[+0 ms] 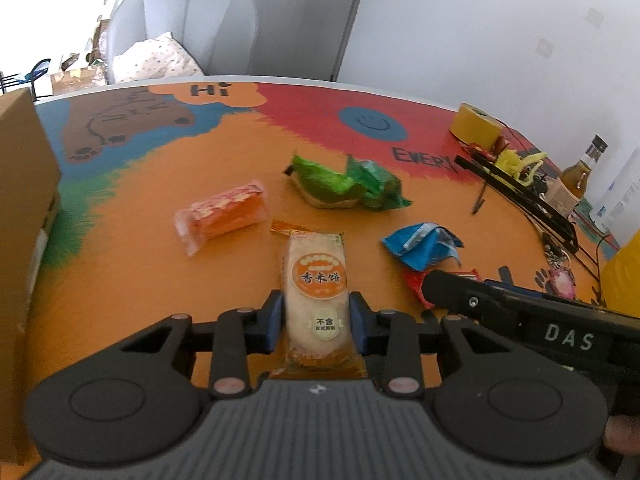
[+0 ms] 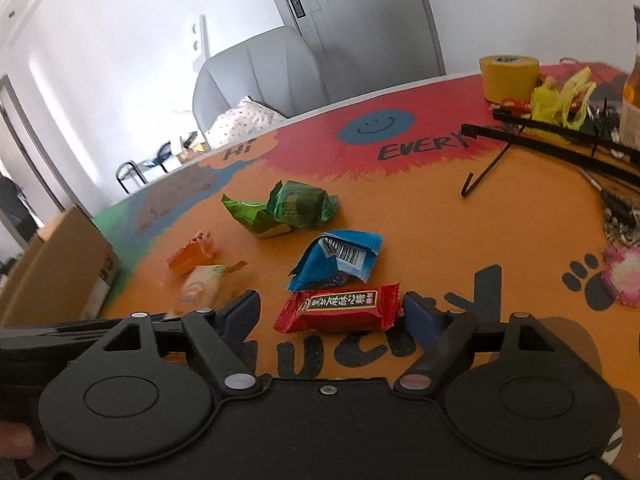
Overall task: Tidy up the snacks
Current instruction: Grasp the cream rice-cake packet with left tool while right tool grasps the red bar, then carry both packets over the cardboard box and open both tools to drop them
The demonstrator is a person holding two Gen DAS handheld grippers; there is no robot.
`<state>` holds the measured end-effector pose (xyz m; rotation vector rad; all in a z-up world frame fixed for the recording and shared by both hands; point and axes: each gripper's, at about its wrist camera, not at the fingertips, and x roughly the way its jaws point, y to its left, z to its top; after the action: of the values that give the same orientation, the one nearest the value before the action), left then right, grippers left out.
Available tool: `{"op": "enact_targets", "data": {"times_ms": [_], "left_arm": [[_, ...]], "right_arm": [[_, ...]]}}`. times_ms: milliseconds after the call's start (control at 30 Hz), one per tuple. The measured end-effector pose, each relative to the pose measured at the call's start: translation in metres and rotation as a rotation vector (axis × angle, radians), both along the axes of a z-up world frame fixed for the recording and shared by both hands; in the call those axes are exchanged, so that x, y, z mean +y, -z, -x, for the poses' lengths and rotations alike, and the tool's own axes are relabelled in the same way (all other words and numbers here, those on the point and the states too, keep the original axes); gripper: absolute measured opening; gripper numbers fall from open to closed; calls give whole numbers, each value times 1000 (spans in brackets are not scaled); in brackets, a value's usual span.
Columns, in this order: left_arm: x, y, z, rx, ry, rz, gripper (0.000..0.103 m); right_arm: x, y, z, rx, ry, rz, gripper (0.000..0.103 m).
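My left gripper (image 1: 316,316) is shut on a rice cracker packet (image 1: 316,300), its blue pads pressing both long sides. An orange snack pack (image 1: 224,216), two green packs (image 1: 348,184) and a blue wrapper (image 1: 424,244) lie beyond it on the colourful table (image 1: 140,280). My right gripper (image 2: 332,316) is open, with a red snack pack (image 2: 340,308) lying between its fingers on the table. In the right wrist view the blue wrapper (image 2: 336,260), green packs (image 2: 284,208) and orange pack (image 2: 192,256) lie further out.
A cardboard box (image 1: 20,240) stands at the left edge, also in the right wrist view (image 2: 52,276). A yellow tape roll (image 1: 476,124), a black rack (image 1: 520,196), a bottle (image 1: 576,180) and clutter fill the right side. A grey chair (image 1: 184,28) stands behind the table.
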<state>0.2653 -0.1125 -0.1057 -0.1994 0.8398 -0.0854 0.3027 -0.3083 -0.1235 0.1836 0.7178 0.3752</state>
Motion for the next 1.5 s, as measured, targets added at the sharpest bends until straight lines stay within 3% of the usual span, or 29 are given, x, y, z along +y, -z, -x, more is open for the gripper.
{"op": "enact_targets", "data": {"times_ms": [200, 233, 300, 367, 533, 567, 633, 1000, 1500], "left_arm": [[18, 0, 6, 1, -33, -7, 34], [20, 0, 7, 1, -35, -11, 34], [23, 0, 9, 0, -39, -14, 34], [25, -2, 12, -6, -42, -13, 33], [29, -13, 20, -48, -38, -5, 33], [29, -15, 21, -53, -38, -3, 33], [30, -18, 23, -62, -39, 2, 33], [37, -35, 36, -101, -47, 16, 33], [57, -62, 50, -157, -60, 20, 33]], "right_arm": [[21, 2, 0, -30, 26, 110, 79], [23, 2, 0, -37, 38, 131, 69], [24, 1, 1, -44, 46, 150, 62], [20, 0, 1, -35, 48, 124, 43], [12, -4, 8, -26, 45, 80, 34], [11, -5, 10, -27, 44, 73, 21], [8, -9, 14, -31, 40, 51, 10], [3, -21, 29, -47, 18, -4, 5], [20, -65, 40, -146, -8, -22, 4]]}}
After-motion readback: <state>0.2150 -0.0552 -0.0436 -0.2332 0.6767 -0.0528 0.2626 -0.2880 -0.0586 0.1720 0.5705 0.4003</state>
